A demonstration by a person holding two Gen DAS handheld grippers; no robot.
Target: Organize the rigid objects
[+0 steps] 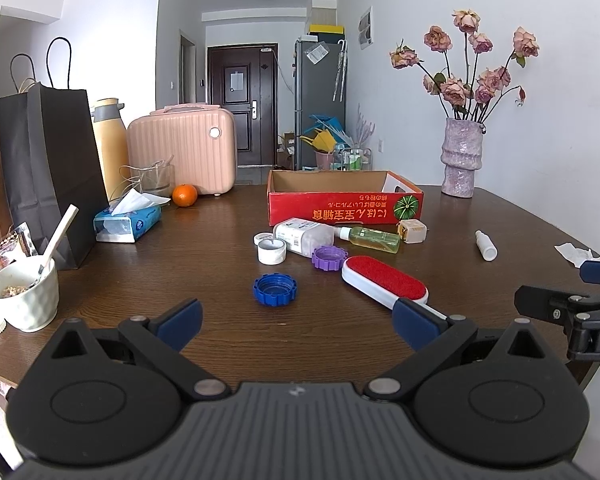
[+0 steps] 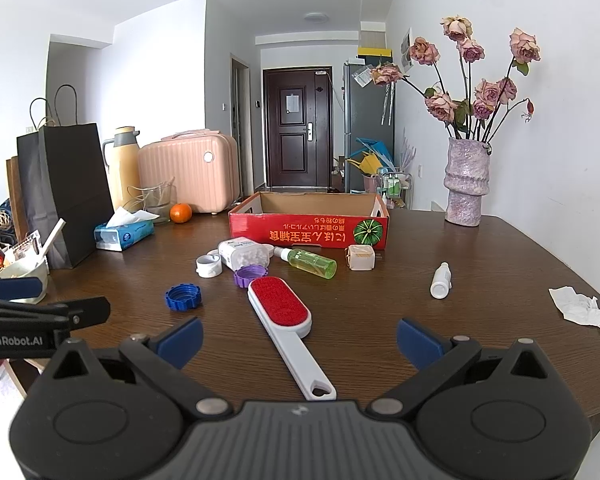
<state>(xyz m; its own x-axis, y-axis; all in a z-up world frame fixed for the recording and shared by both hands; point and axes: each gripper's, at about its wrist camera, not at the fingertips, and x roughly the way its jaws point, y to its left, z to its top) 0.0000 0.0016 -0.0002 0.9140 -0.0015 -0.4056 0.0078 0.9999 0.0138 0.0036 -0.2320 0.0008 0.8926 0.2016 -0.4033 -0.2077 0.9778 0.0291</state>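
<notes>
Left wrist view: the left gripper (image 1: 298,322) hovers low in the frame, fingers spread wide and empty. The blue cap (image 1: 275,289) lies on the surface (image 1: 220,240) just above the gap between them, near centre; the red box (image 1: 346,200) sits further up. A good grasp would probably close squarely across the cap's ridged rim.

Right wrist view: the right gripper (image 2: 300,340) is likewise spread and empty, and the lint brush (image 2: 286,320) has its handle running down between the fingers at lower centre
</notes>
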